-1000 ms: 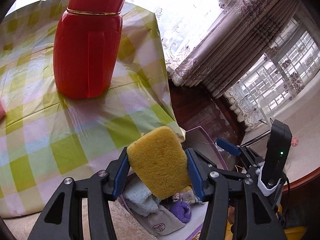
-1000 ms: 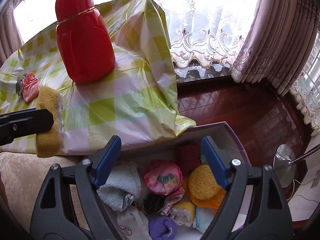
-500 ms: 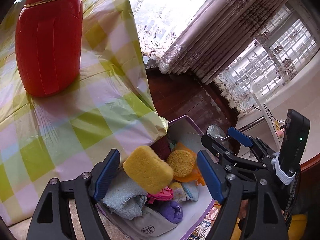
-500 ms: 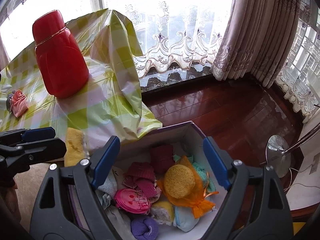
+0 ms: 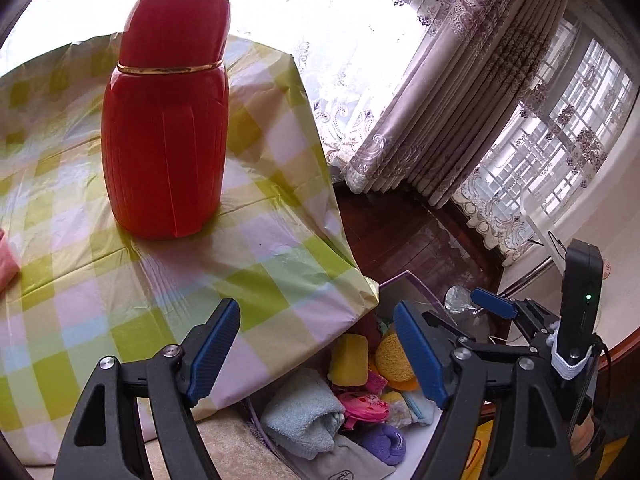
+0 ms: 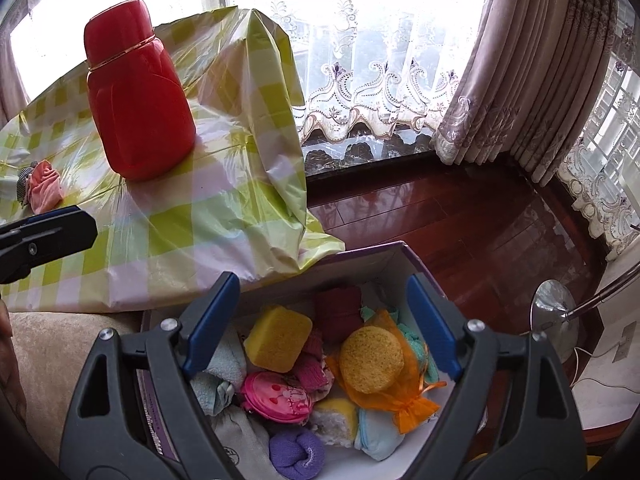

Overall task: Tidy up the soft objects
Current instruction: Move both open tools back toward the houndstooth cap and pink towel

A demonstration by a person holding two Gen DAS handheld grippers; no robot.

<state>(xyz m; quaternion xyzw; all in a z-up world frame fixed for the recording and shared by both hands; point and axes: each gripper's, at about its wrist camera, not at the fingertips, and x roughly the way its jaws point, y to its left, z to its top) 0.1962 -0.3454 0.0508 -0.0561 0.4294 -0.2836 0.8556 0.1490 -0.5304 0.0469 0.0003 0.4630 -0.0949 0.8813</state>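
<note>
A yellow sponge (image 6: 278, 338) lies in the purple-edged box (image 6: 394, 258) among several soft items; it also shows in the left wrist view (image 5: 350, 362). The box also holds a round sponge in an orange mesh bag (image 6: 372, 360), a blue towel (image 5: 302, 414), a pink pouch (image 6: 278, 396) and a purple sock roll (image 6: 296, 452). My left gripper (image 5: 316, 350) is open and empty above the table's edge. My right gripper (image 6: 320, 326) is open and empty above the box. A pink cloth (image 6: 44, 188) lies on the table at the left.
A tall red flask (image 5: 164, 136) stands on the green checked tablecloth (image 5: 80, 280). The box sits on the floor below the table's corner. Dark wood floor (image 6: 460, 224), curtains (image 6: 532, 60) and a lamp base (image 6: 554, 308) are to the right.
My left gripper opened and let go of the yellow sponge, which dropped into the box. The left gripper then swung back up toward the table. The right gripper stayed open over the box.
</note>
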